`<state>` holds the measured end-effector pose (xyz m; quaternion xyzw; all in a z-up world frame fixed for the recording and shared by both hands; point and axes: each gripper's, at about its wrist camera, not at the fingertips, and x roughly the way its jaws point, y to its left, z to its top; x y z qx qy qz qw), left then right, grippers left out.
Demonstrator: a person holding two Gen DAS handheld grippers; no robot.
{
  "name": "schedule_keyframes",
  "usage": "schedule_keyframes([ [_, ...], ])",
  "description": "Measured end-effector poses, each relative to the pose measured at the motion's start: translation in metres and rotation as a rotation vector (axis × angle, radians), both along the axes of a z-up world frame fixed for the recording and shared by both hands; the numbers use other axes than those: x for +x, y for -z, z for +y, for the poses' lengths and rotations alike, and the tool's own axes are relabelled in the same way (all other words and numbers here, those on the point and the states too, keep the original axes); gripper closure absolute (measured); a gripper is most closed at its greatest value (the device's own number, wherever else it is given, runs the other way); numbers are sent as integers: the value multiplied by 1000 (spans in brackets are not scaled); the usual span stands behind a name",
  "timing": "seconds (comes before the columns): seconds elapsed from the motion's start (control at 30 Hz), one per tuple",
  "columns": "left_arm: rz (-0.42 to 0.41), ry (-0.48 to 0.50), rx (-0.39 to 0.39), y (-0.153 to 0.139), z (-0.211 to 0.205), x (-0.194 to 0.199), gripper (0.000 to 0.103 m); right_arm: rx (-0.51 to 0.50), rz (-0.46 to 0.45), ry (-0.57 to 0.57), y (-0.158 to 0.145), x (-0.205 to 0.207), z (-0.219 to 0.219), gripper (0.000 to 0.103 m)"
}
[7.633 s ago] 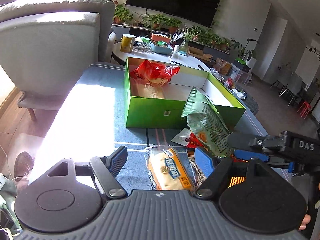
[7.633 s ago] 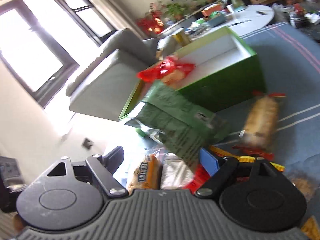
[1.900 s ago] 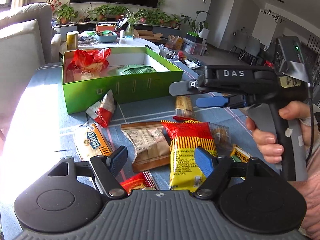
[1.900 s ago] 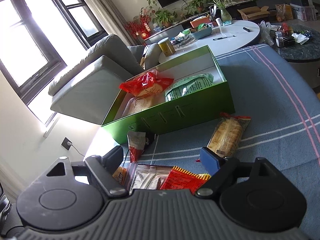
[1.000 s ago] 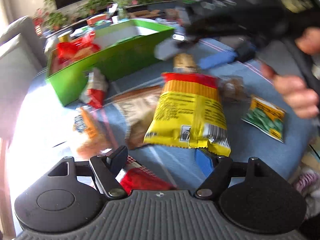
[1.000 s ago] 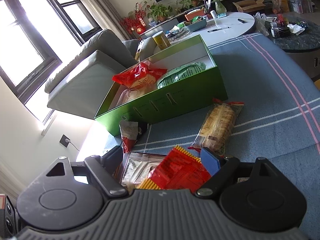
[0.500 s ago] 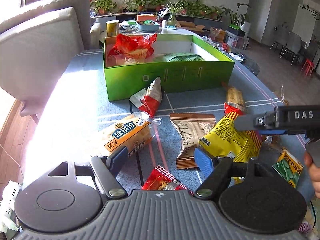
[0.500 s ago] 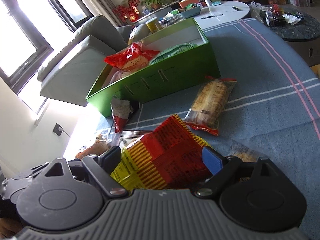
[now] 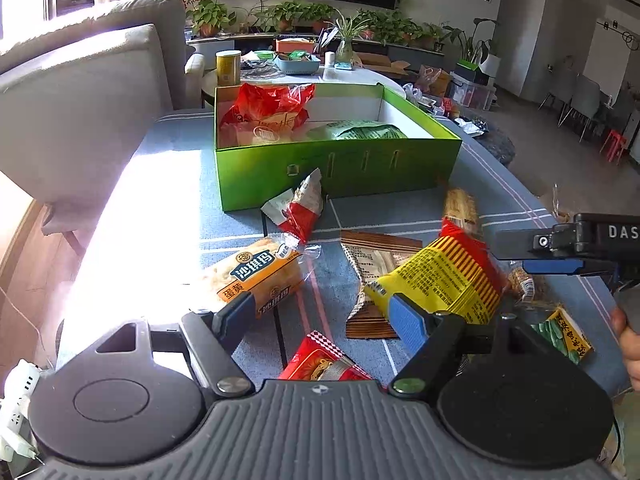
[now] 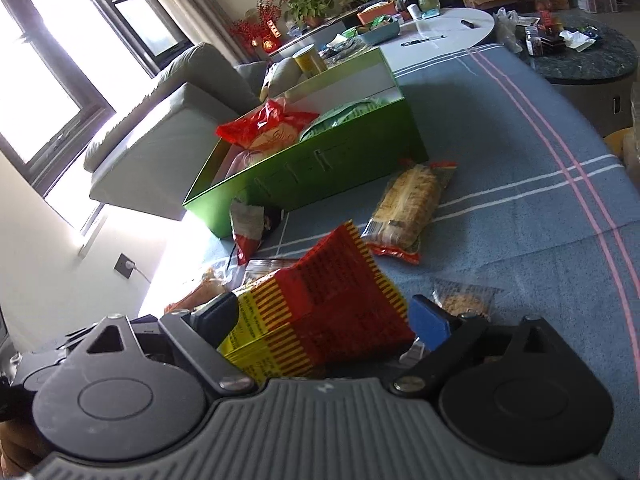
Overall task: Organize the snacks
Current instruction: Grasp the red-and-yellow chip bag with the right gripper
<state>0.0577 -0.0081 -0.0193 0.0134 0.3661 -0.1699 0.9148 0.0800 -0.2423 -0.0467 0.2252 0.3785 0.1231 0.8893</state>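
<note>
1. At nine o'clock in the left wrist view, an orange-labelled cake packet (image 9: 256,276) lies flat on the blue striped worktop (image 9: 168,208), just ahead of the left tool (image 9: 322,312), whose jaws stand wide apart with nothing between them.
2. Toward twelve o'clock sits the green box (image 9: 336,168), open on top. Inside it, a red bag (image 9: 266,110) leans at the left end and a green bag (image 9: 356,131) lies beside it toward the middle.
3. Against the box's front wall, a small red-and-white packet (image 9: 298,208) stands tilted, touching the wall.
4. At the centre, a brown packet (image 9: 374,276) lies flat, partly under the yellow-and-red bag (image 9: 444,276).
5. At six o'clock, a red wrapper (image 9: 320,360) pokes out just beyond the left tool's body.
6. Moving to three o'clock: the right tool (image 10: 324,316) has its fingers either side of the yellow-and-red bag, the dark pad (image 10: 216,316) touching one edge and the blue pad (image 10: 430,322) at the other. The bag is tilted up off the worktop. Whether the grip is fully closed on it, I cannot tell.
7. Past that bag, at one o'clock in the right wrist view, a long biscuit packet (image 10: 408,204) lies just in front of the box.
8. Far right in the left wrist view, a small green-and-yellow pouch (image 9: 564,334) rests on the worktop near the person's right hand (image 9: 630,352).
</note>
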Motion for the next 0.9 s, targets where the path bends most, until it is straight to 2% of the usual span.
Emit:
schedule_keyframes([
  [0.13, -2, -2, -19, -6, 1, -5, 31, 3, -3, 3, 5, 4, -5, 22],
  [0.3, 68, 78, -46, 1, -14, -11, 31, -1, 0, -52, 9, 11, -1, 22],
  [0.53, 135, 232, 14, 18, -54, -22, 31, -13, -16, -114, 8, 26, 5, 21],
  [0.63, 150, 234, 33, 25, -62, -19, 31, 18, -3, -136, 9, 35, 6, 21],
  [0.77, 193, 202, -5, 31, -60, -4, 31, 18, 27, -131, 15, 42, 8, 20],
  [0.9, 196, 152, -22, 35, -54, 6, 31, 29, 38, -119, 19, 35, 4, 20],
])
